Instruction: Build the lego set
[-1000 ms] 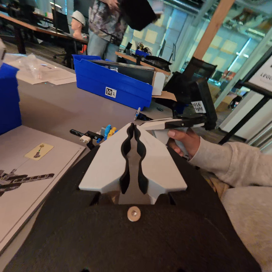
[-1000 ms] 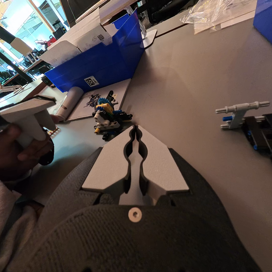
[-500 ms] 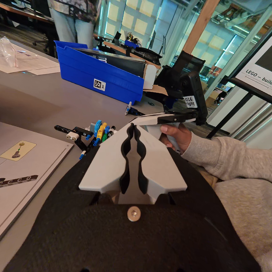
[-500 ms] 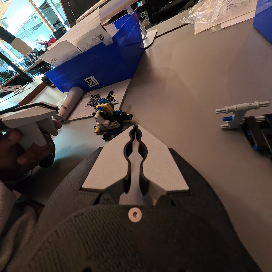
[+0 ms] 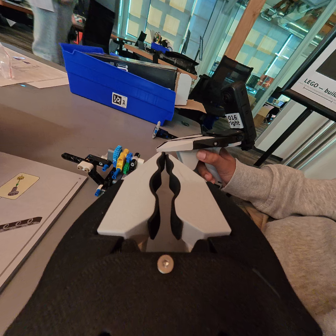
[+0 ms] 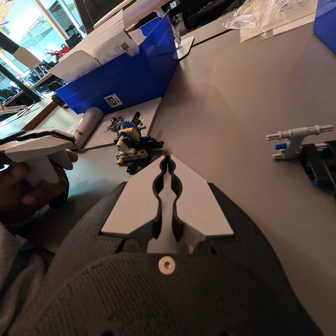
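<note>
A small lego assembly (image 5: 116, 164) of black beams, blue gears, a yellow piece and white connectors lies on the grey table; it also shows in the right wrist view (image 6: 135, 145). My left gripper (image 5: 165, 154) is shut and empty, just right of the assembly. My right gripper (image 6: 167, 156) is shut and empty, just short of the assembly. It also shows in the left wrist view (image 5: 160, 148), held in a hand. A second assembly (image 6: 309, 154) of a grey frame on black beams lies at the right.
An open instruction booklet (image 5: 36, 196) lies left of the assembly, and shows in the right wrist view (image 6: 127, 123). A blue bin (image 5: 116, 91) holding a box stands behind. Another blue bin (image 6: 325, 27) and plastic bags (image 6: 272, 21) are far right. A person (image 5: 52, 27) stands beyond the table. Some 10 cm of space lies between my two pairs of fingers.
My left gripper has swung rightward and closer to the lego assembly, which now sits nearer its tips. The right gripper has edged slightly forward. Both stay shut.
</note>
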